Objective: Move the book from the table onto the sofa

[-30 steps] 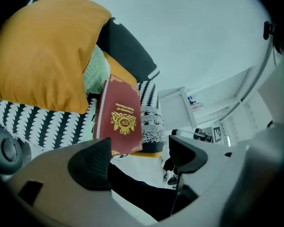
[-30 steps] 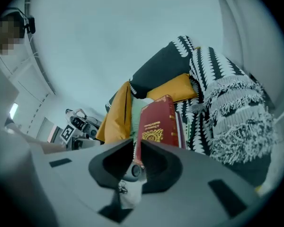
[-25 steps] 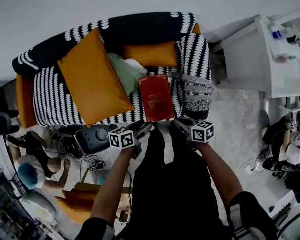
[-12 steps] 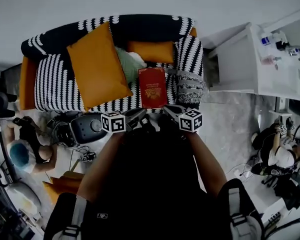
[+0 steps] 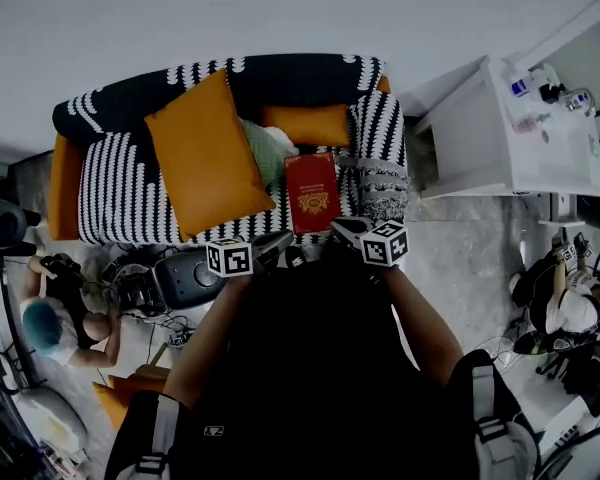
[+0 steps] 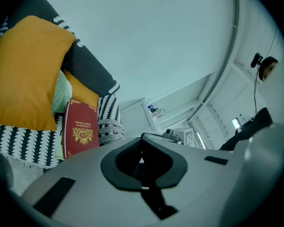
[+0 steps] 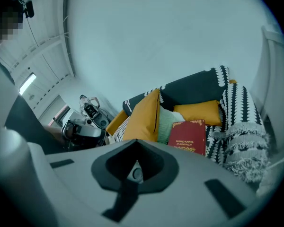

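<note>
Book [image 5: 313, 191] lies flat on the sofa [image 5: 130, 203] seat beside the striped armrest [image 5: 380, 153], with left gripper [image 5: 278, 242] and right gripper [image 5: 342, 228] both closed and empty just short of it; placing judged done, next move only needs both pulled clear.

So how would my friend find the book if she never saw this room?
Find the black-and-white striped sofa. On its seat, near the right end, the book lies flat between a pale green cushion and the fringed armrest. It is the only dark red thing, with a gold emblem on its cover.
</note>
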Motion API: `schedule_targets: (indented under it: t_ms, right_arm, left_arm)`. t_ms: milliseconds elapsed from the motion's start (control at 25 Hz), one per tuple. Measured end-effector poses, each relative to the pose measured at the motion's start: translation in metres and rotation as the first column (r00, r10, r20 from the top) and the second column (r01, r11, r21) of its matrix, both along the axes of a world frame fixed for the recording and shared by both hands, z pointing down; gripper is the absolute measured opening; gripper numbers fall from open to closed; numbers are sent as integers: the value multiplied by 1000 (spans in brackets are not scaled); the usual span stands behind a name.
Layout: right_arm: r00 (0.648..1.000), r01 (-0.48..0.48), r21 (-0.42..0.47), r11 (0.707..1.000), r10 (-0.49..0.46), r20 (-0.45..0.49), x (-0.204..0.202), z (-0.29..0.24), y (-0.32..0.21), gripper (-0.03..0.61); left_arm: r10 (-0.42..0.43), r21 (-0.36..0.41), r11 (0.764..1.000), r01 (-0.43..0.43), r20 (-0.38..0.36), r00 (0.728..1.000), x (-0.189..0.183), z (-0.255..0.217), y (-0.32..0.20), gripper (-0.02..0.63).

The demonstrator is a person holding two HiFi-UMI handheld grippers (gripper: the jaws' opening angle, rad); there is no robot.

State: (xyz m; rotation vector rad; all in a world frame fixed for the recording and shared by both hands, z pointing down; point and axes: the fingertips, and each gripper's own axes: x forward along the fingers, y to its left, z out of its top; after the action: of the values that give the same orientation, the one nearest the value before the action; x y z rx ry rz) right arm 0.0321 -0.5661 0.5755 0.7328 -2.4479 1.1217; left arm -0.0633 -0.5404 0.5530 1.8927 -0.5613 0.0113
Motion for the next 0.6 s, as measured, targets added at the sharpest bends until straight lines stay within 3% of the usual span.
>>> schedule_targets:
  t_ms: [600]
  right_arm:
    - [998, 56, 4, 998, -56, -28, -13, -1, 1, 8]
  left_arm:
    - [-14, -2, 1000, 14, 1, 1000, -8, -2, 3, 11]
